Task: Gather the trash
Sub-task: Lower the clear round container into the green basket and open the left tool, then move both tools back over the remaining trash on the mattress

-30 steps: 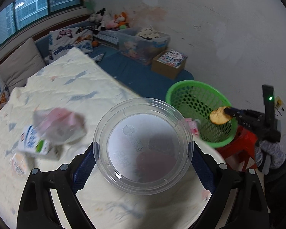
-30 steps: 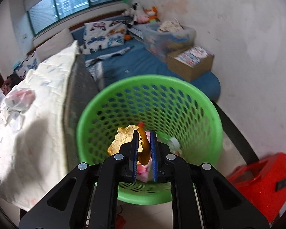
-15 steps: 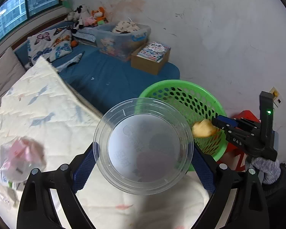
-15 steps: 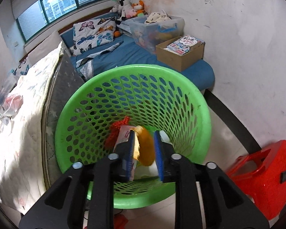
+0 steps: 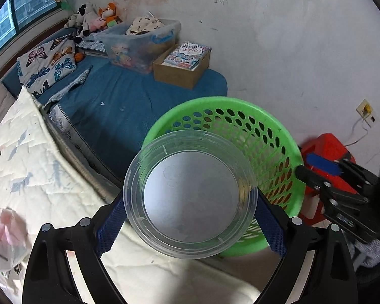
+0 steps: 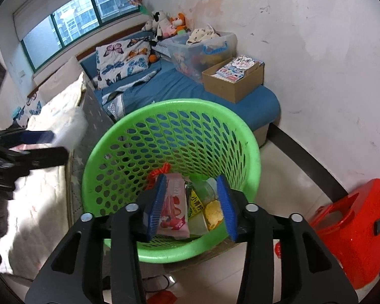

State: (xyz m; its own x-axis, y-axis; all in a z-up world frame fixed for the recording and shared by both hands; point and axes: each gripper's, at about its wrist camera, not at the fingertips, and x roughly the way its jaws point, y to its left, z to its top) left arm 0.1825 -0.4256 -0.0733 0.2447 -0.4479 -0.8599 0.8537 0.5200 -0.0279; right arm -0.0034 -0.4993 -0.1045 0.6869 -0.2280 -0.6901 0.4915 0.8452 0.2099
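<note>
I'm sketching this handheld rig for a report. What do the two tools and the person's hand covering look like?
Both the left tool and the right tool have black angular fingers with silver screws and blue textured pads. A grey knitted glove shows under the right one.

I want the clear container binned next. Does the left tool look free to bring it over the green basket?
Probably yes. The left tool grips the clear container right at the green basket, whose mouth is open. The right tool, empty, hangs over the far side and might crowd it.
</note>
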